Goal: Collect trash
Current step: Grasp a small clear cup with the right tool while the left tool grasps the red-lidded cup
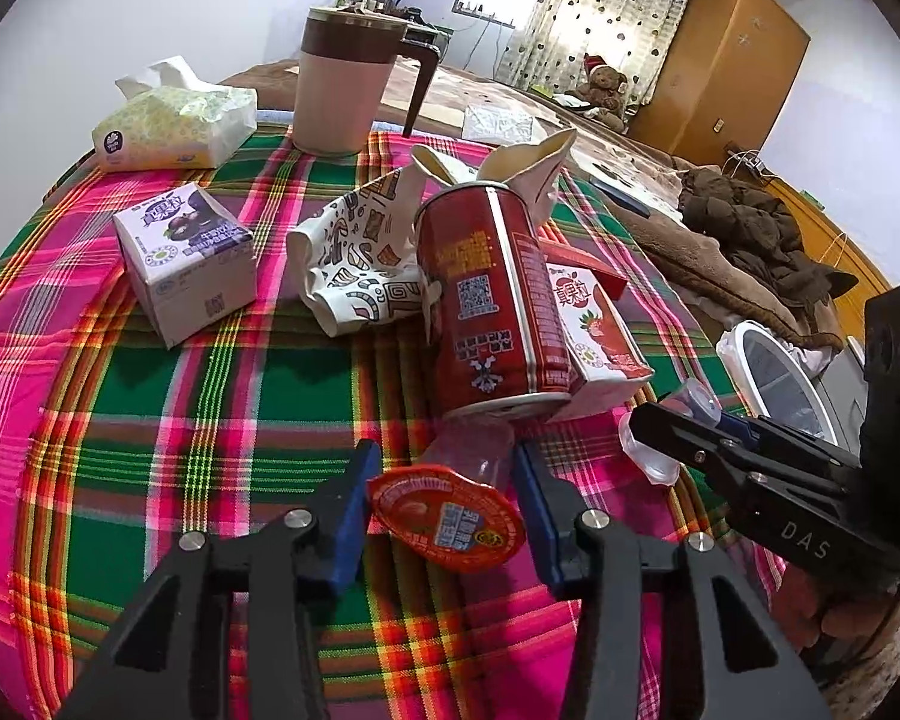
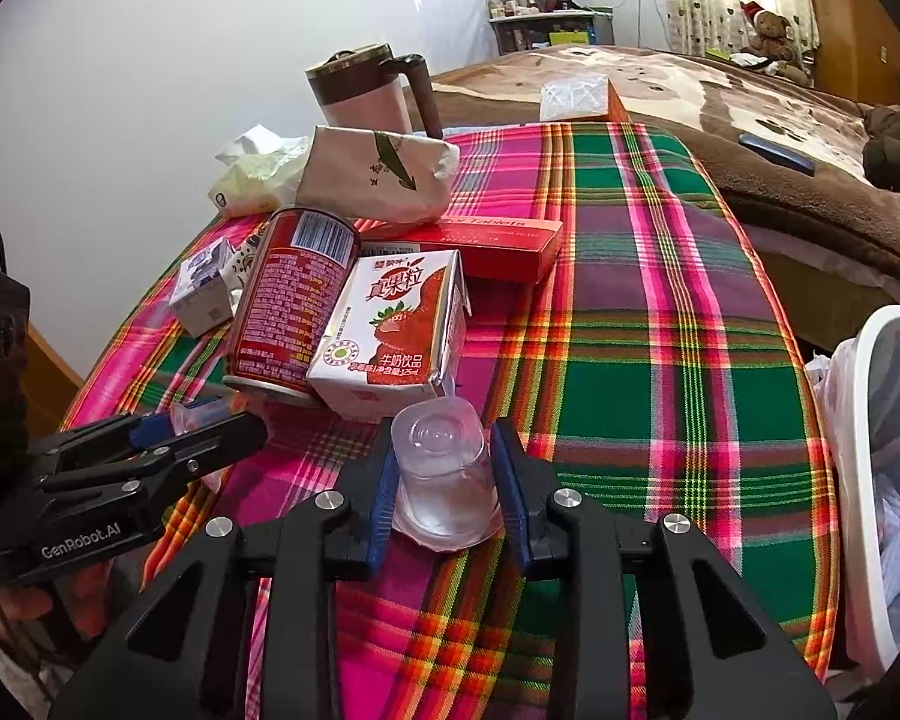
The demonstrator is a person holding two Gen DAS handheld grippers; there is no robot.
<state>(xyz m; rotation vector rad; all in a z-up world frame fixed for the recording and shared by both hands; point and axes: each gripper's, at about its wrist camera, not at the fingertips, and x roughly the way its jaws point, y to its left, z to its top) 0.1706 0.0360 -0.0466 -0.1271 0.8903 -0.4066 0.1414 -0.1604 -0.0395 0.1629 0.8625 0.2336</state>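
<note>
My left gripper (image 1: pixel 447 477) stands around a clear jelly cup with a red foil lid (image 1: pixel 447 510); its blue pads sit at the cup's sides, and I cannot tell if they press it. My right gripper (image 2: pixel 444 474) is shut on a second clear plastic cup (image 2: pixel 441 471), lying on the plaid cloth; it also shows in the left wrist view (image 1: pixel 660 450). Just beyond stand a red can (image 1: pixel 492 294), a strawberry milk carton (image 2: pixel 390 336), a crumpled patterned paper cup (image 1: pixel 354 264), a purple milk carton (image 1: pixel 189 261) and a red tablet box (image 2: pixel 498 246).
A white trash bin (image 2: pixel 888 462) with a bag stands off the table's right edge. A tissue pack (image 1: pixel 174 123), a lidded mug (image 1: pixel 345 84) and a folded paper bag (image 2: pixel 378 177) sit at the table's far side. A bed with a blanket lies beyond.
</note>
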